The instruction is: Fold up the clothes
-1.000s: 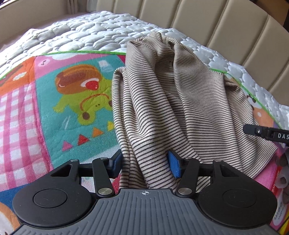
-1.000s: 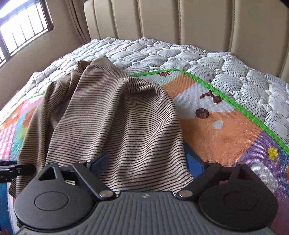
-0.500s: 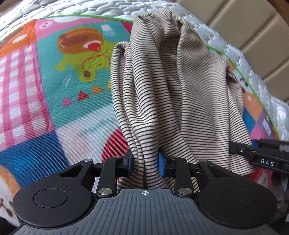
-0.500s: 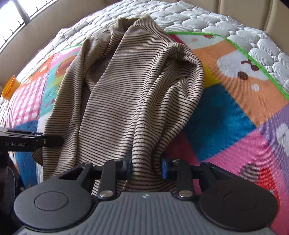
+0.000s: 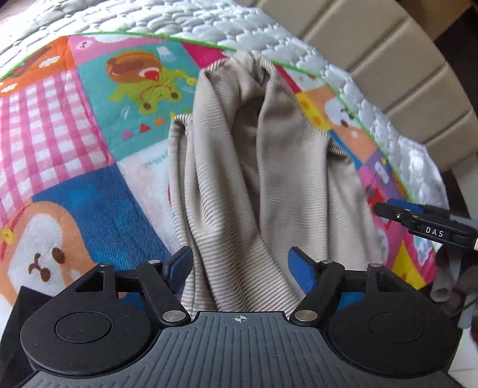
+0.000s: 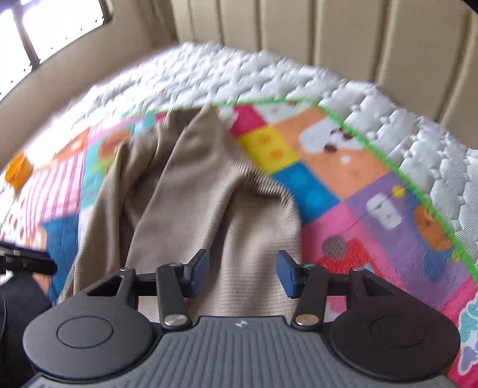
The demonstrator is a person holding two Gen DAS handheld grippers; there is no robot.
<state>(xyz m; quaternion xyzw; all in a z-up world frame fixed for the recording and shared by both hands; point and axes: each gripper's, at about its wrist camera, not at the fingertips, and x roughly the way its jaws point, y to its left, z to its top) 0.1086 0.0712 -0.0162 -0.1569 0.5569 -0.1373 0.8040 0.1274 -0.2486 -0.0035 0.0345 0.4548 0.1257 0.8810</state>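
On the bed, we see a beige striped top (image 5: 257,167) lying bunched in long folds across a colourful cartoon play mat (image 5: 74,143), its far end reaching the mat's green edge beside the white quilted mattress (image 5: 185,21). Our left gripper (image 5: 240,264) points down over the near end of the garment, its jaws opening; the blue fingers (image 5: 300,268) stand apart on either side of the cloth, the left one close against its edge, with fabric between them but not pinched. From the other camera, the right gripper (image 6: 242,268) hangs over the same near end (motion blur softens the stripes here), its jaws also opening, the blue fingers (image 6: 283,273) clear of the fabric that passes between them. Each gripper shows at the rim of the other's view: the right one at the far right, the left one at the far left. A padded beige headboard (image 6: 358,44) rises behind the mattress, and a small orange object (image 6: 18,171) sits at the mat's left side.
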